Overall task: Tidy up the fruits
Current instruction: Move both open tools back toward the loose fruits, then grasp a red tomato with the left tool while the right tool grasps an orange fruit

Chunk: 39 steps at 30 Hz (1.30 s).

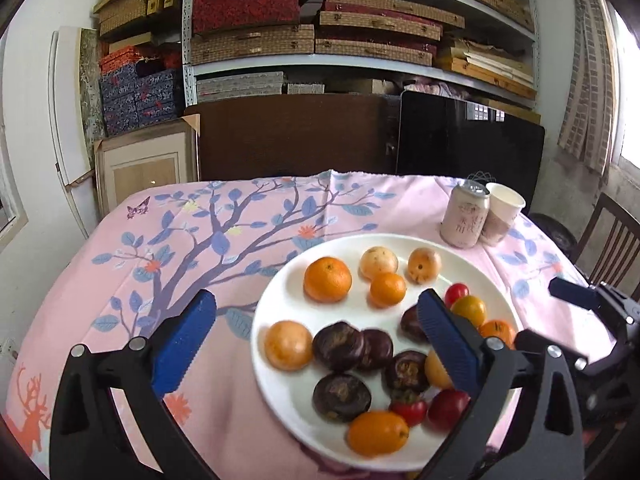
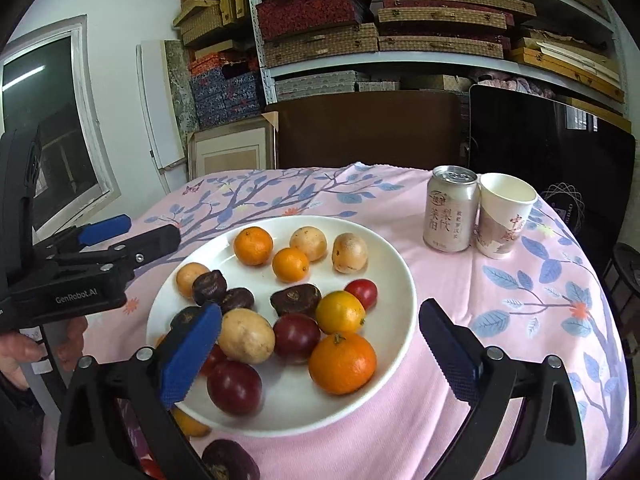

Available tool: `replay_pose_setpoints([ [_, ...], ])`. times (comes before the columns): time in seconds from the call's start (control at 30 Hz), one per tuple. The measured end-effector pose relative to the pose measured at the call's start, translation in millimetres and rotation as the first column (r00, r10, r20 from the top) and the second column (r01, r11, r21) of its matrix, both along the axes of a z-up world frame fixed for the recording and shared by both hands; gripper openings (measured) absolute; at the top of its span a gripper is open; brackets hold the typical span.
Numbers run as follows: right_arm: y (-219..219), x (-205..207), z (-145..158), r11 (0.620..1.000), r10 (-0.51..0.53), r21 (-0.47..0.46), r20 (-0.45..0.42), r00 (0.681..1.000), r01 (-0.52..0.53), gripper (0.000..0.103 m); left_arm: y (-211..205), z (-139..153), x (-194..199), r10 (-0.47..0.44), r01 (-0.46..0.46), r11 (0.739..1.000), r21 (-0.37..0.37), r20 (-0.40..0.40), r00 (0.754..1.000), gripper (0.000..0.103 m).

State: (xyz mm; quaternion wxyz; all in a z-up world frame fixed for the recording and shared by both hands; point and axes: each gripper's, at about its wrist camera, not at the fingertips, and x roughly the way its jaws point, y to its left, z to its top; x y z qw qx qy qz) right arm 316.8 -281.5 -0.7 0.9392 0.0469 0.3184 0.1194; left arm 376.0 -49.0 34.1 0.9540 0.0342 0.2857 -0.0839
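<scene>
White plate [image 2: 404, 280] of fruit between spread, empty jaws of left gripper [image 1: 316, 344] and right gripper [image 2: 320, 356].

Mixed oranges [image 2: 342, 362], dark chestnuts [image 2: 296, 299], red tomatoes [image 2: 234, 387], heaped on white plate [image 2: 394, 280]

Fruit partly hidden behind gripper fingers

A pale orange fruit [image 1: 436, 368] sits half behind the left gripper's blue pad [image 1: 448, 340]; in the right wrist view, a dark fruit [image 2: 230, 462] is cut off by the bottom edge, another orange fruit [image 2: 190, 424] tucked under the plate [image 2: 400, 264] rim.
</scene>
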Motion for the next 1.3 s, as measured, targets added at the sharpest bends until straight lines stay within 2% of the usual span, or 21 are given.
replay_pose_setpoints([
  [0.2,-23,-38,-1,0.999,-0.041,0.024,-0.022,0.999,0.041,0.099,18,-6,-41,-0.022,0.021,1.000,-0.012,-0.050,0.999,0.099],
  [0.27,-22,-51,-5,0.999,-0.041,-0.002,-0.024,0.999,0.041,0.099,19,-13,-58,-0.043,0.043,0.999,-0.003,-0.074,0.996,0.099],
  [0.43,-3,-81,-25,0.995,0.028,-0.093,-0.129,0.991,-0.040,0.099,5,-30,-110,-0.127,0.130,0.991,0.017,-0.101,0.987,0.099],
  [0.53,9,-96,-40,0.985,0.056,-0.150,-0.170,0.984,-0.082,0.100,-5,-48,-143,-0.173,0.181,0.982,0.054,-0.119,0.978,0.099],
  [0.7,14,-94,-60,0.983,0.022,-0.173,-0.244,0.970,-0.066,0.099,-17,-73,-162,-0.202,0.221,0.971,0.093,-0.177,0.963,0.099],
  [0.73,13,-94,-61,0.984,0.017,-0.167,-0.249,0.968,-0.060,0.092,-19,-77,-162,-0.197,0.219,0.970,0.104,-0.186,0.962,0.099],
  [0.77,12,-94,-62,0.986,0.023,-0.152,-0.257,0.966,-0.064,0.078,-20,-78,-160,-0.192,0.216,0.970,0.109,-0.196,0.962,0.099],
  [0.8,12,-95,-62,0.990,0.051,-0.116,-0.266,0.962,-0.085,0.050,-20,-78,-159,-0.187,0.213,0.971,0.109,-0.204,0.961,0.099],
  [0.83,12,-97,-60,0.991,0.069,-0.089,-0.261,0.963,-0.095,0.039,-19,-79,-157,-0.184,0.209,0.972,0.103,-0.211,0.960,0.099],
  [0.93,19,-106,-59,0.985,0.072,-0.135,-0.247,0.966,-0.108,0.039,-20,-80,-153,-0.174,0.200,0.975,0.097,-0.228,0.958,0.099],
  [1.07,17,-120,-43,0.988,0.076,-0.117,-0.179,0.981,-0.098,0.039,-28,-86,-149,-0.165,0.204,0.969,0.137,-0.253,0.953,0.099],
  [1.1,15,-123,-38,0.989,0.077,-0.113,-0.155,0.985,-0.095,0.039,-30,-87,-149,-0.175,0.215,0.967,0.137,-0.258,0.950,0.094],
  [1.13,14,-126,-32,0.990,0.078,-0.106,-0.133,0.988,-0.092,0.039,-33,-88,-148,-0.194,0.235,0.963,0.132,-0.264,0.945,0.083],
  [1.17,11,-128,-28,0.991,0.078,-0.098,-0.120,0.990,-0.090,0.039,-35,-89,-147,-0.207,0.251,0.959,0.132,-0.279,0.938,0.054],
  [1.2,9,-129,-24,0.992,0.079,-0.090,-0.109,0.991,-0.089,0.039,-37,-91,-144,-0.218,0.263,0.958,0.116,-0.300,0.929,0.049],
  [1.27,6,-130,-18,0.993,0.078,-0.083,-0.094,0.993,-0.086,0.039,-39,-92,-140,-0.216,0.255,0.962,0.095,-0.304,0.928,0.044],
  [1.3,5,-130,-16,0.993,0.075,-0.086,-0.088,0.993,-0.083,0.039,-40,-92,-139,-0.224,0.260,0.962,0.085,-0.303,0.926,0.035],
])
